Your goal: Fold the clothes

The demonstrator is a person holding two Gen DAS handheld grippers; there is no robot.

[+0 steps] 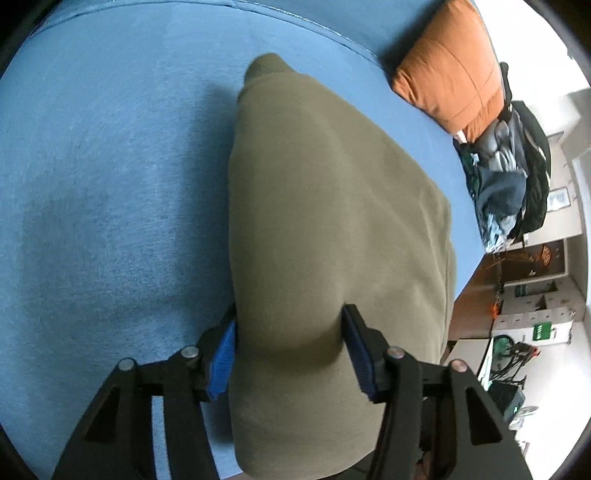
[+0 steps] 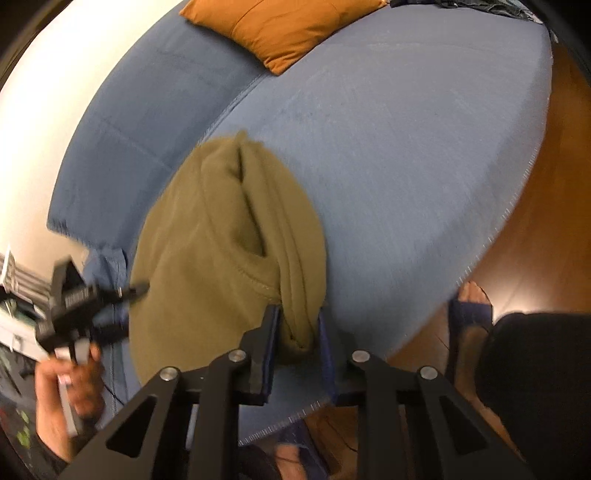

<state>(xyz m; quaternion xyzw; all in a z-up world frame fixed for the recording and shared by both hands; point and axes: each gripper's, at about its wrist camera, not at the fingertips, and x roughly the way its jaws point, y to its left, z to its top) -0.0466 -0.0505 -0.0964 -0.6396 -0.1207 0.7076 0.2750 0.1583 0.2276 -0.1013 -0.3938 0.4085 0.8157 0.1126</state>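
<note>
An olive-green sweatshirt (image 1: 325,206) lies partly folded on a blue sofa seat (image 1: 110,166). My left gripper (image 1: 288,332) straddles a thick fold of it near the front edge, its jaws wide apart with cloth bulging between them. In the right wrist view the sweatshirt (image 2: 221,236) is bunched, with a ribbed edge showing. My right gripper (image 2: 297,325) is shut on a gathered bunch of that cloth. The left gripper (image 2: 122,295) shows at the left, held by a hand, its fingertips at the garment's left edge.
An orange cushion (image 1: 450,70) leans at the sofa's back; it also shows in the right wrist view (image 2: 280,26). A pile of dark clothes (image 1: 506,177) sits at the sofa's end. Wooden floor (image 2: 546,221) and the person's sandalled foot (image 2: 472,302) lie beyond the seat's edge.
</note>
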